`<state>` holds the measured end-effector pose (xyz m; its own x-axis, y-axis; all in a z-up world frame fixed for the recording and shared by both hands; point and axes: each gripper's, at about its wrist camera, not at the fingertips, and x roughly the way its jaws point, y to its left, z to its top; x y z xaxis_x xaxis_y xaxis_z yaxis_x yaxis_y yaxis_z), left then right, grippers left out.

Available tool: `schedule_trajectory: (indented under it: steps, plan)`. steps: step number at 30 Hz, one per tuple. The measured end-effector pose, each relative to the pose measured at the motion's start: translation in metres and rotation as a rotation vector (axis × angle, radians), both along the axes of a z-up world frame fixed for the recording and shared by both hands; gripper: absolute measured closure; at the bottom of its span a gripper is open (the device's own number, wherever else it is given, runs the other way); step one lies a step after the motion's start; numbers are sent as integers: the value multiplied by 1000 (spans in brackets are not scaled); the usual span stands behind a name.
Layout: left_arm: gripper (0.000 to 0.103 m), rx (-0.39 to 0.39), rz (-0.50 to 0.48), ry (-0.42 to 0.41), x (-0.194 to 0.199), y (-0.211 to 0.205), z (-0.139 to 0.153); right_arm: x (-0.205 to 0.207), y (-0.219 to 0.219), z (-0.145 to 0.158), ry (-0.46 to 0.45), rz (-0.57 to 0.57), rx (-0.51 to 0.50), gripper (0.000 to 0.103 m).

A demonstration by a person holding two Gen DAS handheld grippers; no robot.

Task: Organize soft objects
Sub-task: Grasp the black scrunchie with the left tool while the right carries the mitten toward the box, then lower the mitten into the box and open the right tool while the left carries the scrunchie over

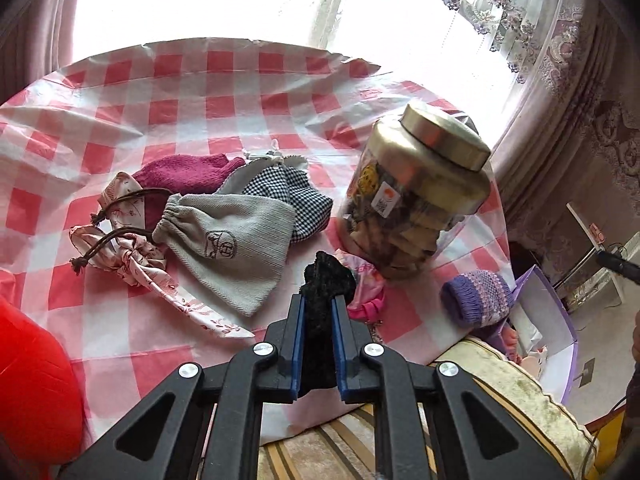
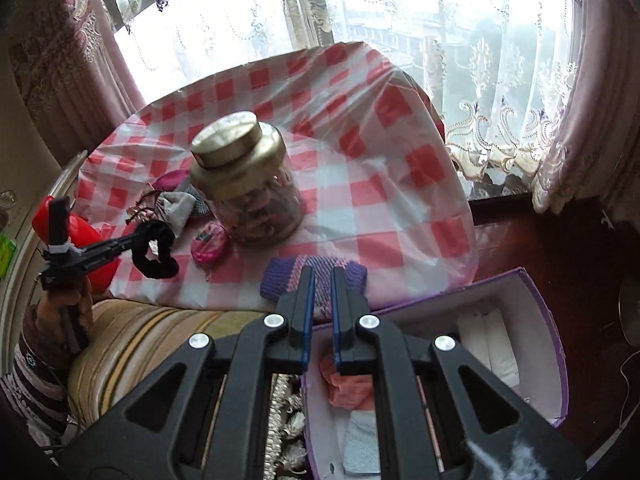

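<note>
Above the checked worktop (image 2: pixel 360 168), the left tongs (image 1: pixel 317 312) clench a black scrunchie (image 2: pixel 158 254), lifted clear; the right tongs (image 2: pixel 319 280) are clenched empty. Next, I judge, comes carrying it to the purple box (image 2: pixel 536 300) and dropping it in.

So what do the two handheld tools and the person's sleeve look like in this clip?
Both tools are matte black plastic with triangular cut-outs, silver round pivot bolts and blue pads lining the inner faces of the fingers. The left tool, seen from the right wrist view, has a black handle with a white band and a black block on top. The sleeve is a dark and pale striped knit.
</note>
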<state>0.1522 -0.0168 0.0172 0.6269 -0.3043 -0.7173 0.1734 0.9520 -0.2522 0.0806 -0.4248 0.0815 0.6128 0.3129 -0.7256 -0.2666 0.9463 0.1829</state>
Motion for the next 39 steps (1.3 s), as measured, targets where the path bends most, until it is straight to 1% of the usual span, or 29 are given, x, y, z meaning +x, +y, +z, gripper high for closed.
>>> schedule_trajectory:
  steps: [1, 2, 3, 4, 6, 9, 11, 13, 14, 15, 16, 17, 18, 19, 21, 24, 27, 30, 32, 35, 39]
  plan:
    - [90, -8, -6, -8, -3, -4, 4, 0, -2, -8, 17, 7, -12, 73]
    - [90, -18, -13, -15, -7, -8, 8, 2, -2, -18, 43, 20, -21, 61]
    - [90, -27, -19, -19, -11, -11, 12, 5, -2, -28, 69, 29, -23, 40]
    - [89, -34, -26, -22, -13, -15, 15, 8, 0, -38, 85, 34, -11, 36]
    - [89, -47, -42, -33, -20, -24, 23, 21, 3, -59, 123, 45, 18, 36]
    - [89, -53, -71, -46, -29, -37, 33, 45, 8, -86, 160, 26, -17, 36]
    - [89, -56, -90, -51, -34, -44, 38, 63, 12, -107, 209, 38, -23, 36]
    - [89, -55, -105, -51, -38, -51, 41, 74, 18, -125, 244, 41, -58, 36]
    - [89, -54, -113, -50, -39, -54, 41, 78, 21, -132, 252, 52, -73, 39]
    - [90, -53, -122, -48, -40, -58, 42, 82, 23, -139, 258, 56, -84, 65]
    - [89, -53, -129, -45, -41, -61, 42, 85, 23, -146, 275, 57, -99, 75]
    - [89, -52, -135, -42, -41, -64, 41, 86, 24, -152, 289, 67, -103, 77]
    - [89, -51, -140, -38, -40, -67, 41, 83, 24, -150, 269, 79, -102, 82]
    - [89, -51, -143, -35, -40, -69, 40, 81, 24, -147, 259, 96, -98, 84]
    - [89, -50, -149, -29, -39, -73, 38, 74, 16, -136, 236, 103, -56, 84]
    - [89, -55, -161, -26, -37, -80, 37, 61, -8, -107, 177, 69, -20, 85]
    - [89, -57, -179, -27, -37, -88, 38, 40, -34, -84, 134, 42, -19, 85]
    - [89, -64, -195, -31, -38, -95, 41, 18, -57, -68, 111, 18, -17, 85]
    - [89, -66, -206, -35, -38, -101, 43, 2, -72, -60, 106, -1, -18, 85]
    - [89, -69, -228, -45, -41, -112, 48, -20, -91, -55, 115, -13, -12, 85]
    - [89, -75, -261, -54, -44, -129, 55, -47, -105, -65, 166, 7, -6, 85]
